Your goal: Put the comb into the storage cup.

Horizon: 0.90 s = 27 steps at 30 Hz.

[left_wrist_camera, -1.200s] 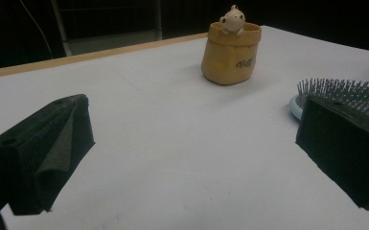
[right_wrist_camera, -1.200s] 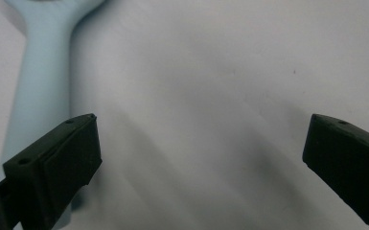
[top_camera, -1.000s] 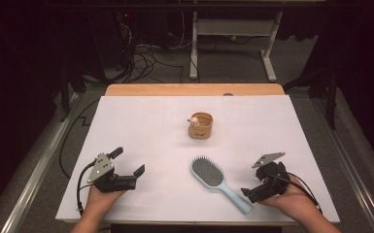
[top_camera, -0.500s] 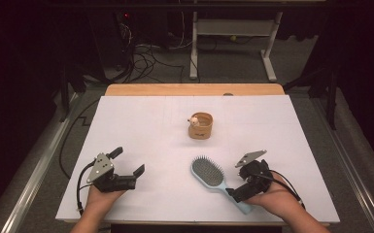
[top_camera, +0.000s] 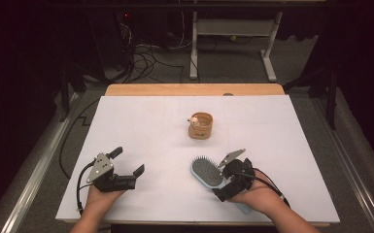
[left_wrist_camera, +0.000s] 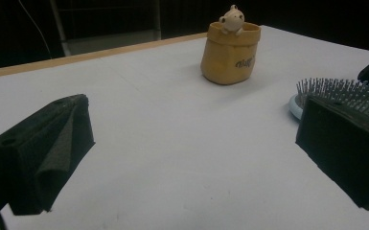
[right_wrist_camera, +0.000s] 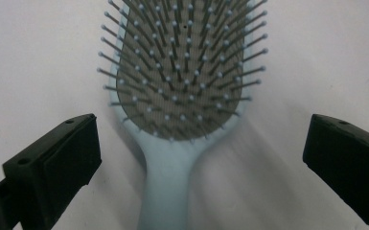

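Note:
A light blue hairbrush (top_camera: 207, 171) lies bristles up on the white table, at the front and right of centre. My right gripper (top_camera: 227, 180) hangs over its handle and stands open. In the right gripper view the handle (right_wrist_camera: 165, 191) runs up between the two wide-apart jaws of the right gripper (right_wrist_camera: 201, 136), and neither jaw touches it. My left gripper (top_camera: 128, 161) rests at the front left, open and empty. In the left gripper view the left gripper (left_wrist_camera: 191, 143) faces a small tan cup (left_wrist_camera: 230, 52) with a little figure in it, and the brush (left_wrist_camera: 338, 93) lies to the right.
The tan cup (top_camera: 201, 126) stands mid-table, well behind the brush. The white sheet (top_camera: 141, 121) covers the table, with a wooden strip (top_camera: 175, 90) along the far edge. Beyond it are a white stand (top_camera: 233, 29) and cables on the dark floor.
My right gripper has moved left from the table's right side to over the brush handle. The left gripper and the cup have stayed put.

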### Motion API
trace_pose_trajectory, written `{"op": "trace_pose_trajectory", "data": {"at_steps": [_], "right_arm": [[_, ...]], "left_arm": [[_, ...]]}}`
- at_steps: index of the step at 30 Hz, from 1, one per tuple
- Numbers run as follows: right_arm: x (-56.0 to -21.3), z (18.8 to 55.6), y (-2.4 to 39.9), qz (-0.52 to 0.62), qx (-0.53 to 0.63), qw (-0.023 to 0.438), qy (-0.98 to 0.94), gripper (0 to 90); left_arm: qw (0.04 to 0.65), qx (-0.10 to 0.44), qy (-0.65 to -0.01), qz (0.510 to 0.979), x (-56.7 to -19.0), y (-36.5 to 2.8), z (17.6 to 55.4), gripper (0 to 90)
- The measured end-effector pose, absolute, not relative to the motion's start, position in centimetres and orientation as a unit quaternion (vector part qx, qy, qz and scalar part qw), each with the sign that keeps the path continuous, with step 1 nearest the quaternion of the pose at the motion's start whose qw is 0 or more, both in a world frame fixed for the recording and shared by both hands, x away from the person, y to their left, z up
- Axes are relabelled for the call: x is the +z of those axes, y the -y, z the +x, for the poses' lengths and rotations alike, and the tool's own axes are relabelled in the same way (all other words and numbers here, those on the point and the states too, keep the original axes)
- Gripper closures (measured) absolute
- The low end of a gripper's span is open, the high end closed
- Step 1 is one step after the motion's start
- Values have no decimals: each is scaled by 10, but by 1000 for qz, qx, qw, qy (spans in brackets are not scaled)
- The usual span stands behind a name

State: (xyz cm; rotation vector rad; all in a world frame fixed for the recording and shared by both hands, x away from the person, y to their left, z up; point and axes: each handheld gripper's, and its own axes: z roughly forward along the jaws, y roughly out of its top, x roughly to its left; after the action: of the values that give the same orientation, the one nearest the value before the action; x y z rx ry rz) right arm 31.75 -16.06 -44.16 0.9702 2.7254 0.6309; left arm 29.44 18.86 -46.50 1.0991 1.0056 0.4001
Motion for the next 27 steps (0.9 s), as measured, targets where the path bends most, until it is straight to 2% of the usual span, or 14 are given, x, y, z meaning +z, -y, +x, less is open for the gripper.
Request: {"op": "trace_pose_trajectory", "data": {"at_steps": [27], "right_arm": [[-442,345,116,306,182,86,-930,1]], "left_arm": [[720,181,-456,491,-464,-190,295,3]]}}
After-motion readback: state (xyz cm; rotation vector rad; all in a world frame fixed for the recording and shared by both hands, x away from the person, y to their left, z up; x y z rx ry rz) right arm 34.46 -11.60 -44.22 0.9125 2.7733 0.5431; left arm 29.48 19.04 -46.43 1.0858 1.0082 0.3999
